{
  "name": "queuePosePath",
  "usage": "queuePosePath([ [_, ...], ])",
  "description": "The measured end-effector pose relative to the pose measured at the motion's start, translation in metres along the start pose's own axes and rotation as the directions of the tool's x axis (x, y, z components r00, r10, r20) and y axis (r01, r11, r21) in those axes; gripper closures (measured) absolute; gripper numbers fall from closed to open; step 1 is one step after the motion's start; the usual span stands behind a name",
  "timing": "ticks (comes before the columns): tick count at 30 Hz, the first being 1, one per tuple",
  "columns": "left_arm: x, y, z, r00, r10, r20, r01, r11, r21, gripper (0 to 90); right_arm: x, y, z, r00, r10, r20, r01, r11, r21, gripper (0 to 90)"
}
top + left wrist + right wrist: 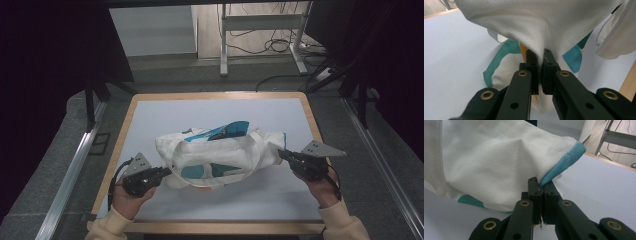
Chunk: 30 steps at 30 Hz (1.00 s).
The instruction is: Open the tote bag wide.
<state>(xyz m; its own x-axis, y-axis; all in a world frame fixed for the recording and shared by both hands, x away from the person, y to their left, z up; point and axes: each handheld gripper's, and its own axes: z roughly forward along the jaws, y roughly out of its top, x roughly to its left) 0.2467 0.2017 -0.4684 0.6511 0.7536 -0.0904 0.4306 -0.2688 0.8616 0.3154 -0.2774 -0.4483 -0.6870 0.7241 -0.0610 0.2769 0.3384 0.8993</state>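
A white shirt with teal trim (220, 152) lies bunched across the middle of the table (215, 205). My left gripper (167, 172) is shut on the shirt's left end; in the left gripper view a fold of white cloth (544, 30) runs down between the jaws of that gripper (538, 53). My right gripper (281, 153) is shut on the shirt's right end. The right gripper view has the teal-edged hem (564, 161) pinched in the right gripper (540, 183). The cloth hangs slightly lifted between both grippers.
The table has a pale blue top and a wooden rim (215, 95). Bare surface lies behind and in front of the shirt. Beyond the far edge stand a metal frame (260, 30) and loose cables (280, 47) on the floor.
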Motion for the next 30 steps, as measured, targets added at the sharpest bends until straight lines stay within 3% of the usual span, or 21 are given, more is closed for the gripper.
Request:
queuePosePath([
  [11, 0.002, -0.009, 0.015, 1.0, -0.004, -0.004, 0.004, 0.9984, 0.057, 87.1, 0.001, -0.01, 0.01, 0.9999, 0.004, -0.012, -0.004, 0.999, 0.049, 86.3],
  [30, 0.008, -0.015, 0.027, 0.9998, -0.019, -0.008, 0.019, 0.9945, 0.103, 87.1, -0.001, -0.023, 0.022, 0.9996, 0.017, -0.023, -0.015, 0.994, 0.105, 86.3],
])
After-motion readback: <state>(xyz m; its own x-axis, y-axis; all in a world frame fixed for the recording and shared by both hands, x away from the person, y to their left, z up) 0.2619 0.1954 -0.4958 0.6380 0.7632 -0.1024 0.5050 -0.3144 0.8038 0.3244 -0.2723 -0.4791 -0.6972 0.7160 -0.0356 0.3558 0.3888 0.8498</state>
